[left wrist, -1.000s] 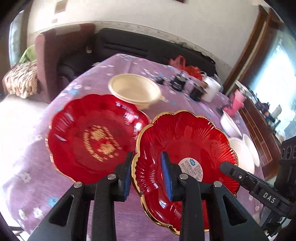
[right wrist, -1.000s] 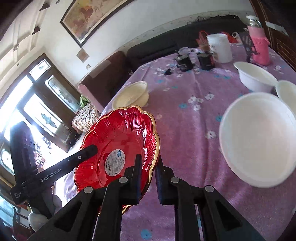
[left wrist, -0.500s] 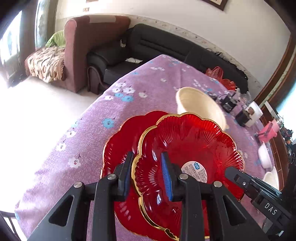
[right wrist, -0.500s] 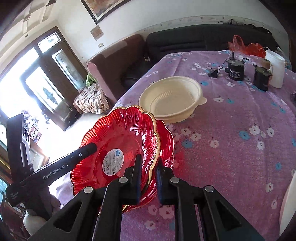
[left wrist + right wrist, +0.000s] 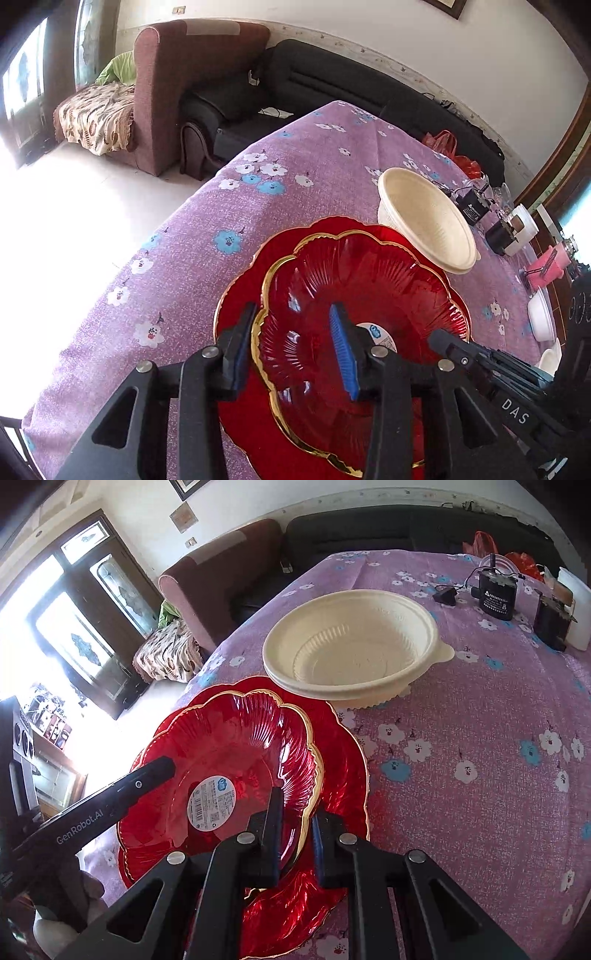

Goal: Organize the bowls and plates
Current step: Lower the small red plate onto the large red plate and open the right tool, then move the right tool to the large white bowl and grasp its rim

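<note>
**Two red plates nested at the table's near corner**

While the left gripper point(image 5: 295, 350) is letting its jaws spread, the gold rim of the upper red plate point(image 5: 369, 291) stands between its blue pads point(image 5: 341, 350) with a gap showing on either side, so nothing presses on it there. On the opposite side the right gripper point(image 5: 293, 819) is pinched tight on the same plate's scalloped edge, one finger inside the dish and one outside. In the right wrist view that plate point(image 5: 229, 753) sits slightly tilted, with a round white sticker point(image 5: 212, 803) on its floor and the left gripper's black finger reaching in over the far rim.

Beneath it lies the lower red plate point(image 5: 343, 768), a little larger in outline, its edge showing all round the upper one; whether the two fully touch cannot be told. Both rest on the purple flowered tablecloth point(image 5: 461, 738) near the table's corner.

Just beyond the plates stands a cream plastic bowl point(image 5: 351, 642), close to the lower plate's rim. Farther back on the cloth are small black devices point(image 5: 496, 594) with cables and a white container point(image 5: 576, 609). Behind the table stand a black sofa point(image 5: 332, 88) and a brown armchair point(image 5: 184, 74).
</note>
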A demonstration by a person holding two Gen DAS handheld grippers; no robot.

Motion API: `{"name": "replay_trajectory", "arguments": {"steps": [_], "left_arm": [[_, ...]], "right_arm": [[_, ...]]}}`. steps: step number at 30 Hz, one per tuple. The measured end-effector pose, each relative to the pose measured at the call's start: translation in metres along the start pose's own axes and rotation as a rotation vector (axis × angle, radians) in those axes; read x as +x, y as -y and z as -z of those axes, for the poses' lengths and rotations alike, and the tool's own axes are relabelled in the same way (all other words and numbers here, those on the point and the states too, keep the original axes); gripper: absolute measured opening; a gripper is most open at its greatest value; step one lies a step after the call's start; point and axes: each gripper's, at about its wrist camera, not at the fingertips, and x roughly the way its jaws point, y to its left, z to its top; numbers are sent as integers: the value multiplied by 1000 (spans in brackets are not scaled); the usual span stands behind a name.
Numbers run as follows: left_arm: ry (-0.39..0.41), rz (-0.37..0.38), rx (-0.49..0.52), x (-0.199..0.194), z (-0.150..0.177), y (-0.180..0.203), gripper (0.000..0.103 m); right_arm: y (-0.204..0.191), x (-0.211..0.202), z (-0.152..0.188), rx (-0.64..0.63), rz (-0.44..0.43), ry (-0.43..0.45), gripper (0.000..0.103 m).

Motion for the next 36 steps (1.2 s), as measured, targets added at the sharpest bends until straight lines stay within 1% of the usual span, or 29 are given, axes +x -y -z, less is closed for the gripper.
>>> {"name": "replay_trajectory", "arguments": {"steps": [1,3,7,11,12,15,16,19,24,26,28,31,33,35,36], "left_arm": [[-7,15,3,-1,0,1,50],[-24,47,5,-1,0,3,57],[-41,65,3,-5,0,3,58],[-38,70,7,-9,0,2,58],[-32,61,13,-10,0,2,59],[35,1,39,-23,-2,5,64],[55,-6,41,-28,-3,5,67],[85,11,19,-40,-5,1,72],[128,55,3,-59,-1,-1,75],[147,69,-2,-68,2,-1,77],[171,74,-4,-78,5,0,78],[219,64,2,-96,11,4,78],[266,50,13,-110,16,8,78],[329,29,32,-127,23,15,78],[367,18,44,-137,28,20,80]], "right_arm": [[0,1,-1,-2,4,0,15],[-3,1,0,-7,15,0,15],[-4,0,2,-13,31,0,16],[-6,1,1,-29,60,8,16],[-7,1,0,-35,72,13,16],[-12,2,1,-71,118,26,15],[-14,3,0,-82,128,35,17],[-14,5,-1,-86,144,42,17],[-15,3,-5,-88,146,65,19],[-12,-4,-7,-61,111,98,29],[-10,-15,-9,-39,80,137,34],[-14,-36,-8,-39,73,193,37],[-15,-55,-5,-41,64,233,39],[-15,-75,1,-43,55,280,48],[-15,-87,5,-44,51,306,51]]}}
